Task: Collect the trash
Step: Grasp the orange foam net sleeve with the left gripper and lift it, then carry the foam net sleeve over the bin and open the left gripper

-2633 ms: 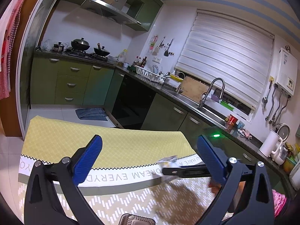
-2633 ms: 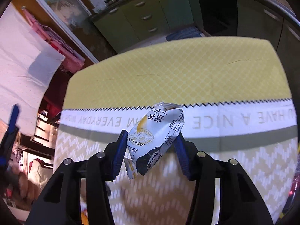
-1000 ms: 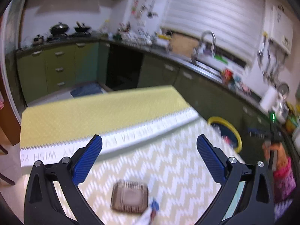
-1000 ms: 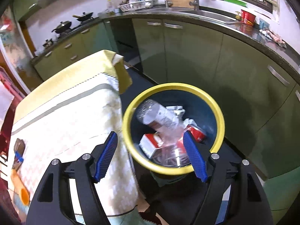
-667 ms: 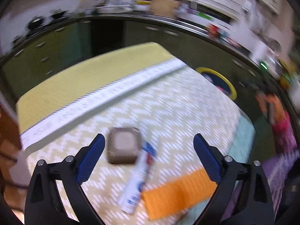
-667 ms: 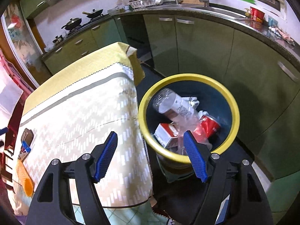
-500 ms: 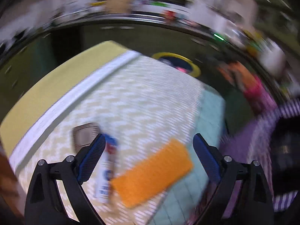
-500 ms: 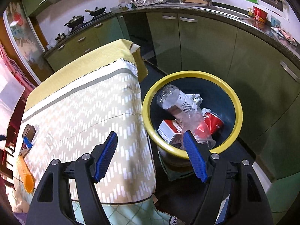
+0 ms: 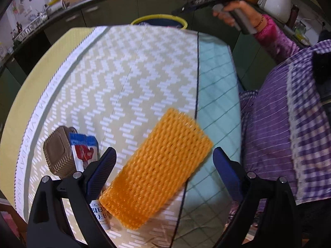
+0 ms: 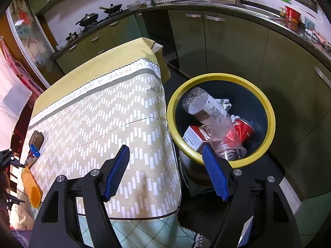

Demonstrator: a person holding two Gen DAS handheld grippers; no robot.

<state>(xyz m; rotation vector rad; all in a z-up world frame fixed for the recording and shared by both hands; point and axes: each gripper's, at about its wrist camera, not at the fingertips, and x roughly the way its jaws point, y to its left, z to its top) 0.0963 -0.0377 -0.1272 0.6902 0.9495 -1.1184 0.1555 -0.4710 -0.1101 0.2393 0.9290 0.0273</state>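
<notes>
The left gripper (image 9: 163, 165) is hovering low over the table with its blue-padded fingers (image 9: 102, 170) spread wide apart and gripping nothing. Between them an orange foam net (image 9: 157, 168) is lying flat on the tablecloth (image 9: 132, 66): a soft, honeycomb-meshed sleeve, roughly rectangular, lying diagonally, with its upper right corner just crossing onto the pale green checked cloth (image 9: 215, 78) near the table's near edge. Just left of it, partly under the left finger, a blue, red and white wrapper (image 9: 83, 150) is lying against a brown ribbed tray (image 9: 59, 152); the two are touching. The rest of the zigzag-patterned tablecloth beyond the net is lying bare up to the far edge, where the yellow rim of the bin (image 9: 159, 18) is peeking over.

The right gripper (image 10: 166, 172) is hanging above the table's corner and the bin, its fingers also held wide apart and holding nothing. The bin (image 10: 266, 107) is standing on the floor just beside the table's side edge, nearly touching the hanging cloth, with green cabinets (image 10: 233, 47) close behind it. Inside it a clear plastic bottle (image 10: 209, 113) is lying slanted over a red and white carton (image 10: 194, 137), a red can (image 10: 244, 130) and a crumpled wrapper.
</notes>
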